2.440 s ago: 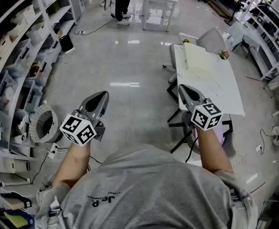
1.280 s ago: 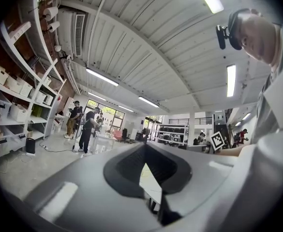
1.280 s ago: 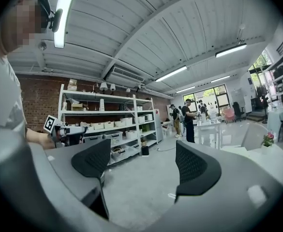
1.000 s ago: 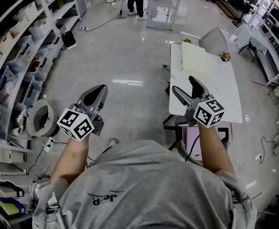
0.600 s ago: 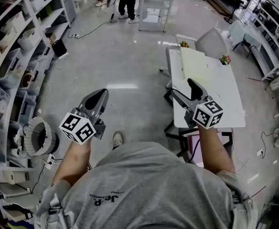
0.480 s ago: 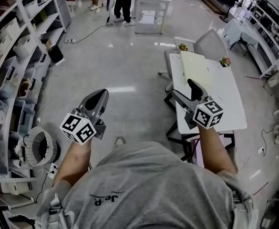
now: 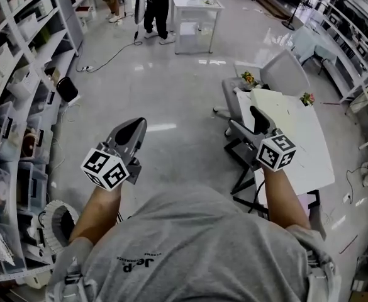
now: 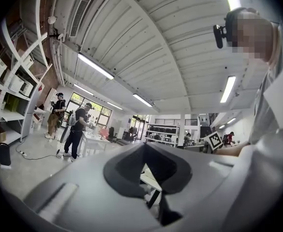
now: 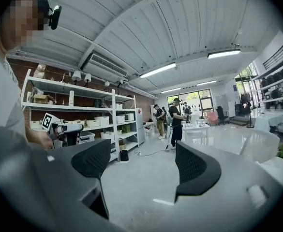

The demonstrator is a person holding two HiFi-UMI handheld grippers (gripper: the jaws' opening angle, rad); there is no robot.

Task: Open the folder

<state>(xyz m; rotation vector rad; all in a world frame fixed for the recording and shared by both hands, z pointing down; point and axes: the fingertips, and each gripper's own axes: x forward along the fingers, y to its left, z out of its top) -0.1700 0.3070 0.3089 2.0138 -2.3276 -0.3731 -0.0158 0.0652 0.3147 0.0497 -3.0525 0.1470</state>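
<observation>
Head view: the person stands on a glossy grey floor [image 7: 171, 99], one gripper in each hand, both held out at waist height over the floor; left gripper [image 7: 133, 126] has its jaws closed tip to tip, and the left gripper view confirms the dark pads [image 8: 119, 170] meeting at the front with only a small opening behind them and nothing held; right gripper [image 7: 245, 119] has its jaws spread wide, and the right gripper view shows bare floor and distant people through the gap, nothing between the pads; white table [image 7: 309, 150] stands ahead and to the person's right; a pale cream flat item, apparently the folder [image 7: 273, 100], lies closed on the table's far end, seen just past the right gripper's jaws, neither gripper touching it; two small flower pots [image 7: 307, 98] stand near it; grey chair [image 7: 284, 74] sits at the far end of the table; storage shelves [image 7: 14, 106] run along the left; two people [image 7: 155, 5] stand by a small white table [image 7: 193, 11] in the distance.
</observation>
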